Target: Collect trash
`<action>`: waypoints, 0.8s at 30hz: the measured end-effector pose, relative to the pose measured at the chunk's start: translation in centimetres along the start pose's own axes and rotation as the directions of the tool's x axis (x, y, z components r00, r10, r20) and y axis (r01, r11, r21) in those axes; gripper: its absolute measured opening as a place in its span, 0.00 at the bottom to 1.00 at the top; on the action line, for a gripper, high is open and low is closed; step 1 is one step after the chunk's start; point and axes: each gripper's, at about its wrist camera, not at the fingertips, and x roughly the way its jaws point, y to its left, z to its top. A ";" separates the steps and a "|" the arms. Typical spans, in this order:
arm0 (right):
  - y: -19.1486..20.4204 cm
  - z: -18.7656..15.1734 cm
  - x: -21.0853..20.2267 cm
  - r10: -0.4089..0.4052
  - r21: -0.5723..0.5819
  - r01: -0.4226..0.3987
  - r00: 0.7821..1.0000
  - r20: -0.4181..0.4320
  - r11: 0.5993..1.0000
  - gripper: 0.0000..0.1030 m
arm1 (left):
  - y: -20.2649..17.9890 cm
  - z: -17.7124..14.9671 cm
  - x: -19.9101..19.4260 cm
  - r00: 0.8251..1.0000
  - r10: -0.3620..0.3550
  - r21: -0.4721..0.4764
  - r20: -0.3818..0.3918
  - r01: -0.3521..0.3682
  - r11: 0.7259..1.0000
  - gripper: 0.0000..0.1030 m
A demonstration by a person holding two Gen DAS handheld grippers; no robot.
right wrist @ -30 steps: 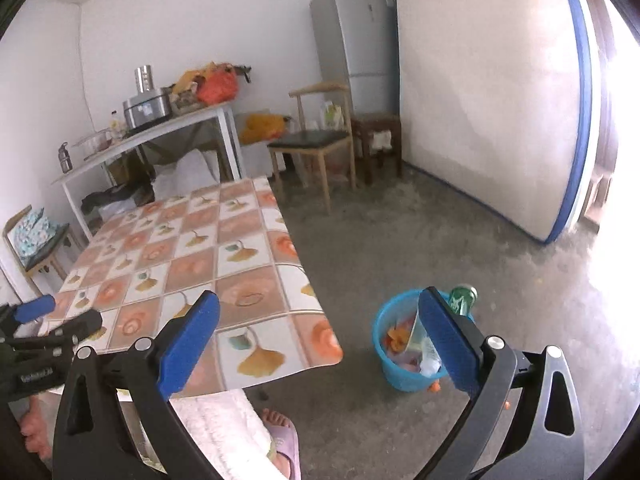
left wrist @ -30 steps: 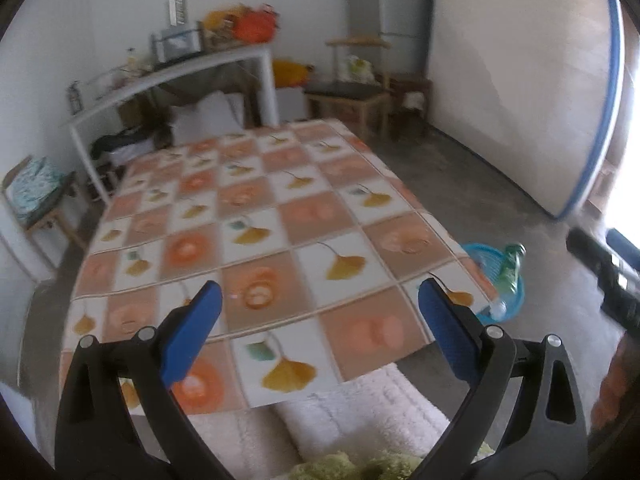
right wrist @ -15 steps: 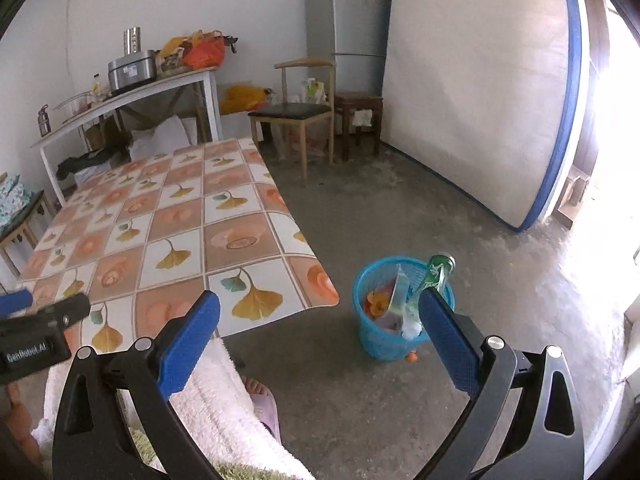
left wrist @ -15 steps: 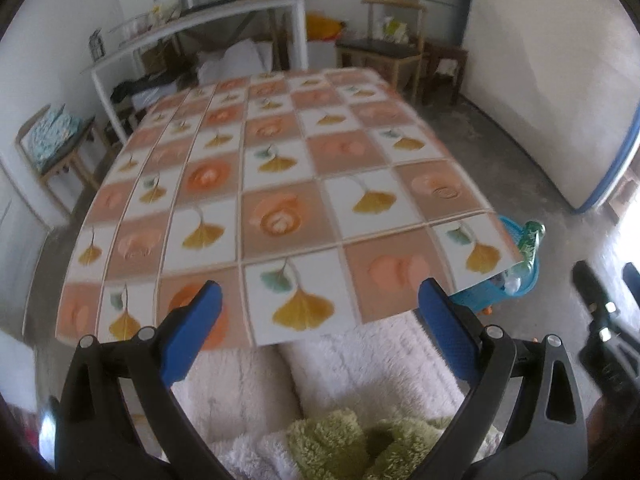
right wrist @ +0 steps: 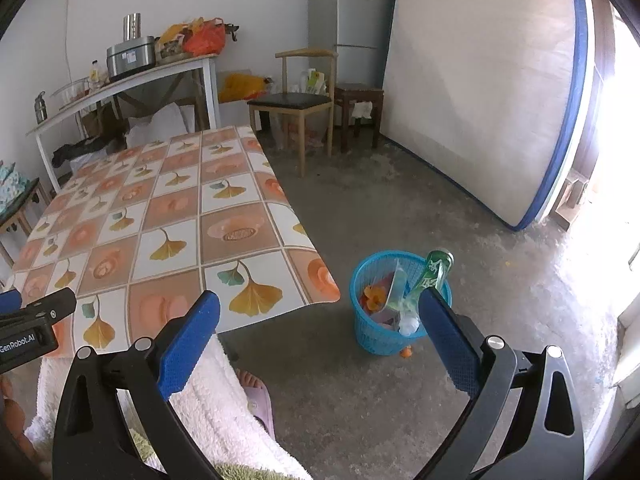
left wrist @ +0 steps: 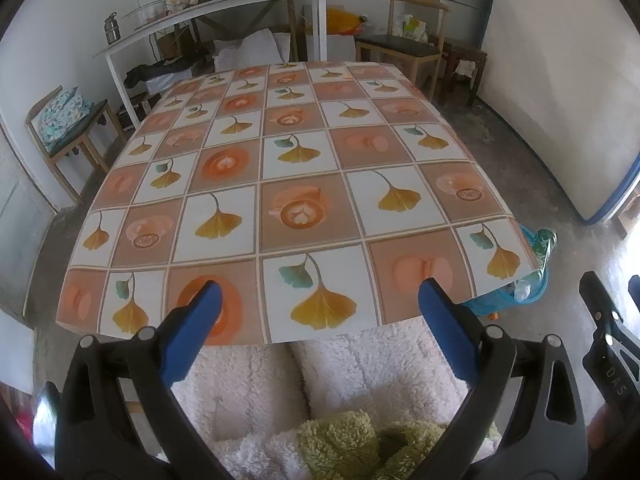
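A blue mesh trash basket [right wrist: 374,332] stands on the concrete floor right of the table; it holds a green bottle [right wrist: 434,270], a clear plastic piece and orange scraps. In the left wrist view the basket [left wrist: 500,304] peeks out past the table's near right corner, with the bottle [left wrist: 544,246] leaning in it. My left gripper [left wrist: 318,300] is open and empty above the near edge of the table [left wrist: 304,168]. My right gripper [right wrist: 318,312] is open and empty, held over the floor between table and basket. A small orange scrap [right wrist: 406,353] lies by the basket's foot.
The table [right wrist: 160,220] carries a leaf-patterned cloth. A person's lap in a white fleece [left wrist: 340,372] sits at its near edge, a slippered foot [right wrist: 256,396] on the floor. Chairs [right wrist: 296,104], a white shelf [left wrist: 216,4], a fridge [right wrist: 348,12] and a leaning mattress [right wrist: 480,88] ring the room.
Both grippers have tilted and pulled back toward the person; the table now fills the left wrist view, and the basket sits closer to centre in the right wrist view. Both stay open.
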 end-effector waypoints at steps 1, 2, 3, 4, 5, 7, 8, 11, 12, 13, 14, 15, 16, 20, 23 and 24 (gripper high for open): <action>0.0 0.0 0.0 0.000 -0.001 0.000 1.000 -0.001 1.000 0.94 | 0.0 0.0 0.0 1.000 0.001 -0.001 0.002 -0.001 1.000 0.92; 0.0 0.0 0.0 -0.001 -0.001 0.001 1.000 -0.001 1.000 0.94 | 0.0 0.0 -0.1 1.000 0.003 -0.001 0.005 -0.003 1.000 0.92; 0.1 0.0 0.0 -0.001 -0.003 0.001 1.000 -0.001 1.000 0.94 | -0.1 0.0 -0.2 1.000 0.007 0.000 0.010 -0.007 1.000 0.92; 0.1 0.0 0.1 0.000 -0.005 0.000 1.000 -0.003 1.000 0.94 | -0.1 0.1 -0.2 1.000 0.010 0.000 0.013 -0.010 1.000 0.92; 0.1 0.0 0.1 0.001 -0.007 -0.001 1.000 -0.004 1.000 0.94 | 0.0 0.1 -0.3 1.000 0.013 -0.001 0.015 -0.013 1.000 0.92; 0.2 0.0 0.2 0.002 -0.011 -0.002 1.000 -0.006 1.000 0.94 | 0.1 0.1 -0.3 1.000 0.020 -0.005 0.017 -0.020 1.000 0.92; 0.3 0.0 0.2 0.002 -0.013 -0.002 1.000 -0.006 1.000 0.94 | 0.1 0.1 -0.3 1.000 0.021 -0.007 0.017 -0.021 1.000 0.92; 0.3 0.0 0.3 0.004 -0.019 -0.004 1.000 -0.010 1.000 0.94 | 0.3 0.1 -0.3 0.999 0.029 -0.011 0.014 -0.029 1.000 0.92; 0.4 0.0 0.3 0.005 -0.021 -0.005 1.000 -0.011 1.000 0.94 | 0.3 0.1 -0.3 0.999 0.033 -0.014 0.012 -0.033 0.999 0.92; 0.5 0.0 0.3 0.006 -0.023 -0.006 1.000 -0.012 1.000 0.94 | 0.4 0.1 -0.3 0.999 0.037 -0.017 0.012 -0.037 0.999 0.92; 0.5 0.0 0.4 0.007 -0.025 -0.008 1.000 -0.013 1.000 0.94 | 0.5 0.1 -0.3 0.999 0.040 -0.019 0.012 -0.040 0.999 0.92; 0.6 0.0 0.4 0.010 -0.029 -0.010 1.000 -0.015 1.000 0.94 | 0.5 0.1 -0.3 0.999 0.042 -0.021 0.013 -0.042 0.999 0.92; 0.7 0.1 0.4 0.012 -0.031 -0.012 1.000 -0.016 0.999 0.94 | 0.6 0.1 -0.4 0.999 0.045 -0.023 0.014 -0.045 0.999 0.92; 1.1 0.0 0.3 0.018 -0.045 -0.019 1.000 -0.021 0.999 0.94 | 0.8 0.0 -0.6 0.999 0.050 -0.030 0.019 -0.050 0.998 0.92; 1.1 0.0 0.2 0.018 -0.046 -0.019 1.000 -0.021 0.999 0.94 | 0.8 0.0 -0.6 0.999 0.051 -0.028 0.018 -0.050 0.998 0.92; 1.1 -0.1 0.2 0.018 -0.044 -0.019 1.000 -0.021 0.999 0.94 | 0.8 0.0 -0.6 0.999 0.051 -0.028 0.018 -0.050 0.998 0.92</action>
